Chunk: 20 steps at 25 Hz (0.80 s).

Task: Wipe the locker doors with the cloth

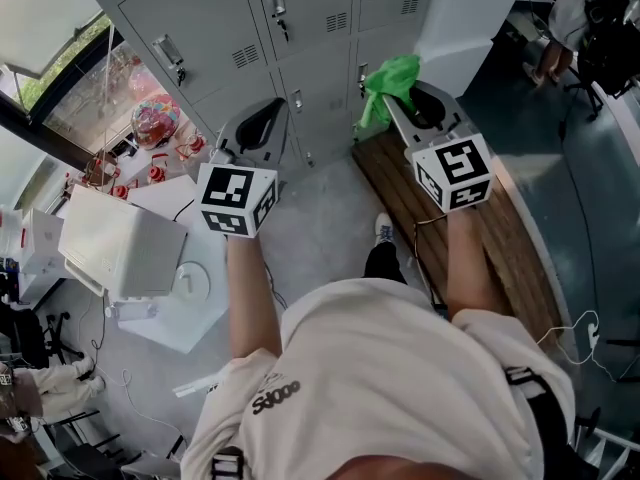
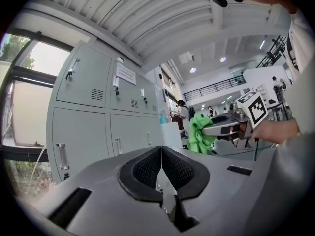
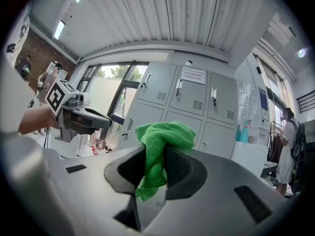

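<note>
Since the right gripper (image 3: 155, 155) pinches only a fold of the green cloth (image 3: 165, 132), held short of the locker doors (image 3: 197, 107), and the left gripper (image 2: 161, 156) is clenched empty, a hard swipe might drag it free.

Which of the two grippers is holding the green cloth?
The right gripper: the green cloth is pinched between its jaws, while the left gripper has its jaws closed together with nothing between them.
</note>
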Each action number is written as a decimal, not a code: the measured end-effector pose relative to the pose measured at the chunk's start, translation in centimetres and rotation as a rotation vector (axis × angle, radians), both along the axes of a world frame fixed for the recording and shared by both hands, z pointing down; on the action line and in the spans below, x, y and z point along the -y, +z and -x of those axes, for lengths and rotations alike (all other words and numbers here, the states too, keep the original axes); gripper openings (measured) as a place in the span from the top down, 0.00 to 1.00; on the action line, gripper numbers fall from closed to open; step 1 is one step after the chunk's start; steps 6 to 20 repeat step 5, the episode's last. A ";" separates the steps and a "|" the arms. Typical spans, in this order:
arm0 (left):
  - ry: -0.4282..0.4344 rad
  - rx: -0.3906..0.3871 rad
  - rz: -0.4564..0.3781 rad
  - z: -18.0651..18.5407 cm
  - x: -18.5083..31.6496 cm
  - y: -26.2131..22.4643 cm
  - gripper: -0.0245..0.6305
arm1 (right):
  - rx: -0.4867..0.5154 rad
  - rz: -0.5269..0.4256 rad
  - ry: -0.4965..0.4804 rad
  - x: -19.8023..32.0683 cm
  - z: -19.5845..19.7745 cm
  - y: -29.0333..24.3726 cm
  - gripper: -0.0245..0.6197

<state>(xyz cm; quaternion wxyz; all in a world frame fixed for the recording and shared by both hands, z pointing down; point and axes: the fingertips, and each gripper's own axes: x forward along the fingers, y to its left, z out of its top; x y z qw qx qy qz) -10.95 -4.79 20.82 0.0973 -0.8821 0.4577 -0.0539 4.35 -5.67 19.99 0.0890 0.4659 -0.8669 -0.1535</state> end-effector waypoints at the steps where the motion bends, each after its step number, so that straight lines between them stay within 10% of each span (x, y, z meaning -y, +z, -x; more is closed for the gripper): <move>1: 0.000 0.003 0.003 0.0 0.0 0.1 0.93 | 0.000 0.000 -0.003 0.0 0.1 0.1 0.83; 20: 0.004 0.012 0.014 -0.1 0.1 0.5 0.93 | -0.004 0.005 -0.002 0.0 0.3 0.5 0.84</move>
